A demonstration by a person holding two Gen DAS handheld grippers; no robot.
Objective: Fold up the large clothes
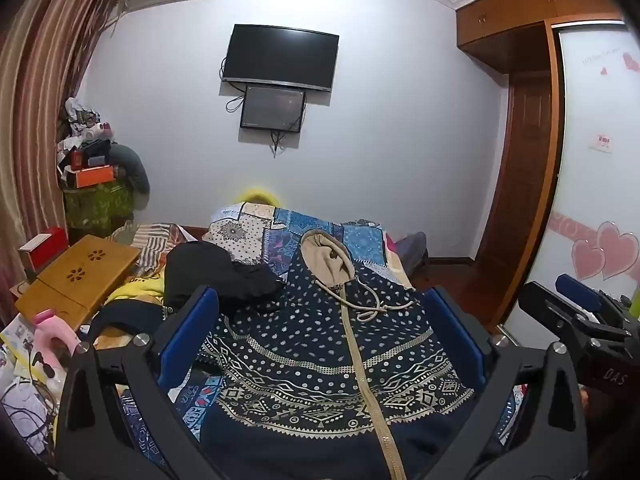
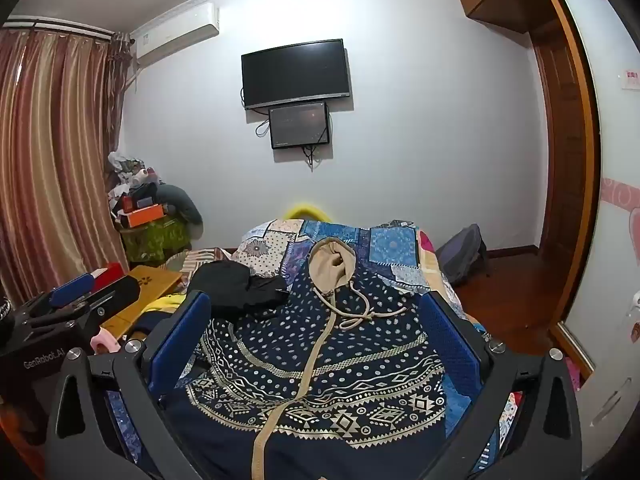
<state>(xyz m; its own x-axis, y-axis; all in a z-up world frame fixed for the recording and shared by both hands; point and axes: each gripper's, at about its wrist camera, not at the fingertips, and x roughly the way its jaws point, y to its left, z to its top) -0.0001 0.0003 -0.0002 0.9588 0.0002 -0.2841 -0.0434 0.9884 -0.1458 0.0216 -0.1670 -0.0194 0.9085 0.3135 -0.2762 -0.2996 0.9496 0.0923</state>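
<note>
A navy hooded jacket [image 1: 320, 344] with beige dots, geometric bands, a beige zip and a beige-lined hood [image 1: 326, 256] lies flat on the bed, hood pointing away; it also shows in the right wrist view [image 2: 320, 360]. My left gripper [image 1: 320, 320] is open and empty, hovering above the jacket's lower body, its fingers [image 1: 192, 332] spread wide. My right gripper [image 2: 316, 324] is open and empty, likewise above the jacket. Each gripper appears at the edge of the other's view: the right gripper [image 1: 580, 312], the left gripper [image 2: 80, 300].
A black garment [image 1: 224, 276] lies left of the hood on a patchwork quilt [image 1: 320, 224]. A wooden lap table [image 1: 76, 276] and clutter sit at the left. A backpack [image 2: 460, 256] stands on the floor at the right, near the wardrobe [image 1: 520, 160].
</note>
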